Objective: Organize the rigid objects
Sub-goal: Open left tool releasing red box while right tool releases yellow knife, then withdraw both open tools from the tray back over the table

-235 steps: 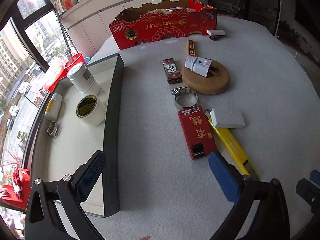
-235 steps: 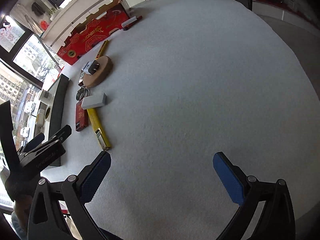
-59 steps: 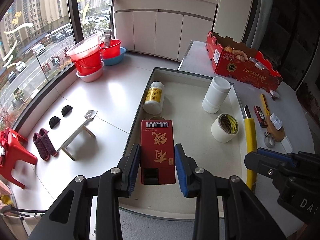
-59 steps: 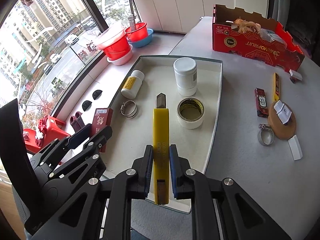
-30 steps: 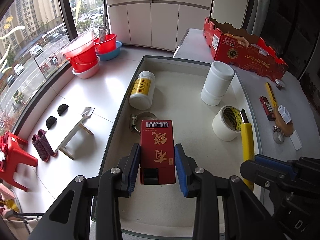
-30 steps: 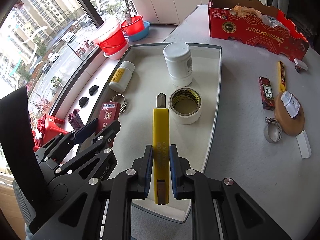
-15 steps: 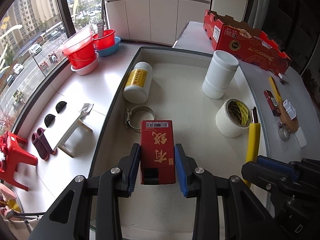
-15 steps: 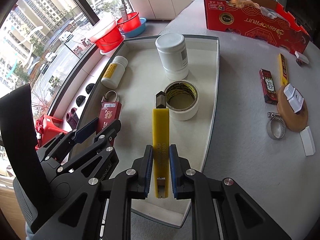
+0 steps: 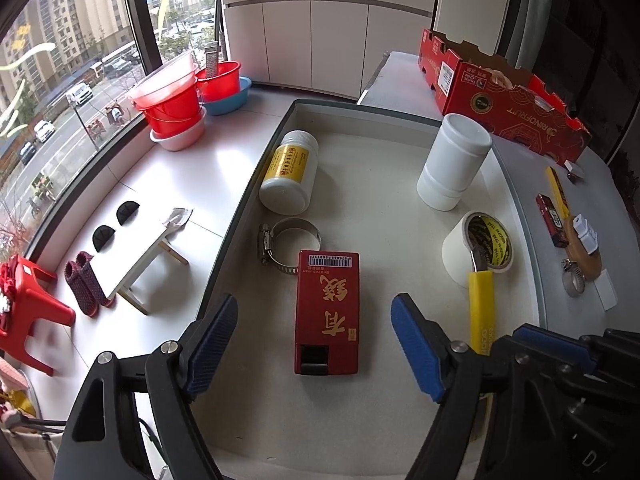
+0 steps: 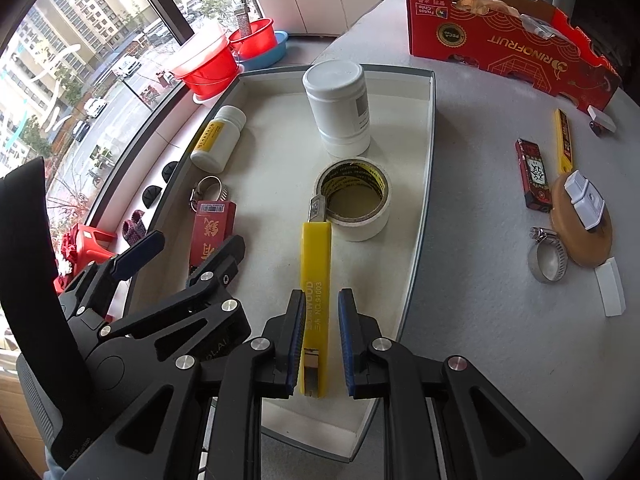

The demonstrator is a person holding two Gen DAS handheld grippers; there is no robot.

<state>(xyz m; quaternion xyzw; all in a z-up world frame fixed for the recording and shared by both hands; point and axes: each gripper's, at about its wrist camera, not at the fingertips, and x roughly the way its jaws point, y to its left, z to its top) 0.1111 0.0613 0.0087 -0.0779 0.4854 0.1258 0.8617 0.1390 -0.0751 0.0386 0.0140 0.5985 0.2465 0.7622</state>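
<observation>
The red box (image 9: 327,312) lies flat in the white tray (image 9: 372,184), between the wide-open fingers of my left gripper (image 9: 314,346). It also shows in the right wrist view (image 10: 210,230). The yellow utility knife (image 10: 316,280) lies in the tray with its tip against the tape roll (image 10: 354,196). My right gripper (image 10: 319,338) straddles the knife's rear; its jaws stand slightly apart with small gaps on both sides. The knife shows in the left wrist view (image 9: 481,308) too.
In the tray are a yellow-labelled bottle (image 9: 291,170), a white jar (image 9: 454,162) and a hose clamp (image 9: 286,246). On the grey table lie a wooden disc with a white adapter (image 10: 582,216), another clamp (image 10: 548,256), a white block (image 10: 610,288), a small red box (image 10: 532,174), a yellow strip (image 10: 563,140) and a red fruit carton (image 10: 508,36).
Both grippers lowered into the tray. My left gripper opened wide and let go of the red box. My right gripper's jaws parted slightly from the yellow knife, which now rests against the tape roll.
</observation>
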